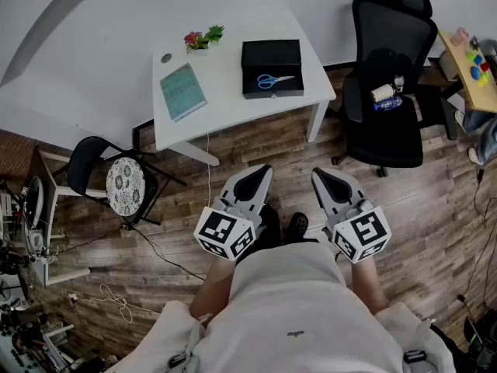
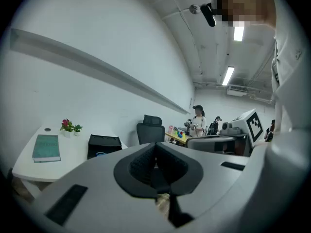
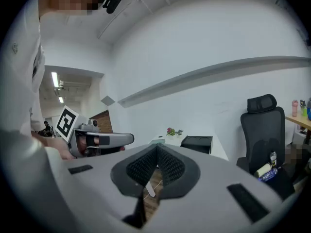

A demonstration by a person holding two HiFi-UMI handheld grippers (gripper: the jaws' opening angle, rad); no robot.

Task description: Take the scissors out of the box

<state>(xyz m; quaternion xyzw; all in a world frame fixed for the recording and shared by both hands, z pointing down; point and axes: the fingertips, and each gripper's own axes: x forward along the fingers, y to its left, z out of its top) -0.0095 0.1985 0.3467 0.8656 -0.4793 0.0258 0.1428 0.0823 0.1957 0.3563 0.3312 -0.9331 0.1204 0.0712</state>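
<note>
The person's white top (image 1: 295, 317) is eating up the bottom of the head view, hiding the legs and most of both arms. A wooden desk (image 1: 454, 64) is getting cut off at the right edge, with colourful bits on it too small to name. In both gripper views each gripper's own grey body is filling the lower half. The black box (image 1: 272, 68) is sitting open on the white table (image 1: 225, 76), toward its right end, and the blue-handled scissors (image 1: 273, 81) are lying inside it. From the left gripper view the box wall is hiding them apart from a blue speck, probably a handle.

The black office chair (image 1: 388, 92) is standing just right of the table, and a small black chair (image 1: 87, 168) with a round patterned cushion is sitting off to the left. A green book (image 1: 182, 92) is lying left of the box, a tiny potted plant (image 1: 203, 37) behind it. Only wood floor (image 1: 256, 144) is lying between the grippers and the table.

The left gripper (image 1: 260, 174) and right gripper (image 1: 324, 176) are hovering side by side well short of the table, both with jaws pressed fully together and gripping nothing.
</note>
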